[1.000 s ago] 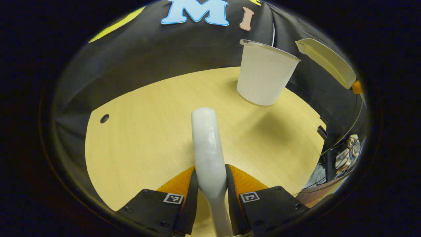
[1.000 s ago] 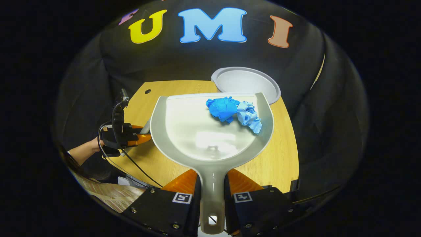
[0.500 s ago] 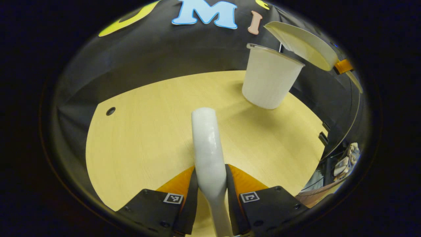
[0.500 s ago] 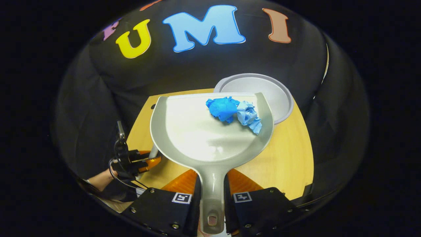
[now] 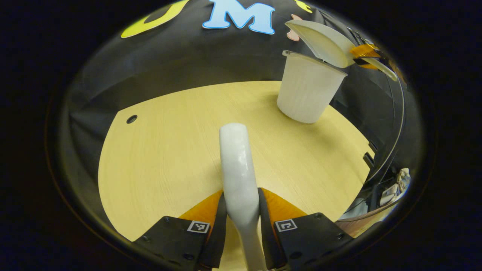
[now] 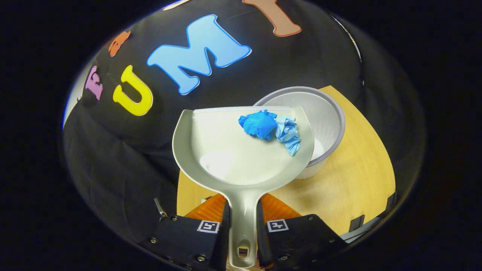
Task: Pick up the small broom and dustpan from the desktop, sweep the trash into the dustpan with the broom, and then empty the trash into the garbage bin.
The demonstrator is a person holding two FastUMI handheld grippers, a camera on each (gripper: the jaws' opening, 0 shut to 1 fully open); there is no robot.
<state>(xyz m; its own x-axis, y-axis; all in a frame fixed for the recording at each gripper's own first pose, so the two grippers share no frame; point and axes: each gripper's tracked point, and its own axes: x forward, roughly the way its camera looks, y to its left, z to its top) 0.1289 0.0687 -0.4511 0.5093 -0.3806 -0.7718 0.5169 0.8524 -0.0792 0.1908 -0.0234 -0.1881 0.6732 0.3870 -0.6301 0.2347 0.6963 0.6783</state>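
Dustpan [image 6: 241, 150], clamped by its handle in the right claw [image 6: 243, 226], hovers over the garbage bin [image 6: 324, 113], carrying blue trash [image 6: 273, 130] near its front lip. Tipped askew, the wads could miss the rim and land on the table [image 6: 357, 169]. Left claw [image 5: 241, 222] grips the broom [image 5: 235, 158] handle, well apart.

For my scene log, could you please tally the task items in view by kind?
Crumpled blue paper wads: 2
Grey plastic dustpan: 1
White plastic broom handle: 1
White ribbed garbage bin: 1
Total: 5
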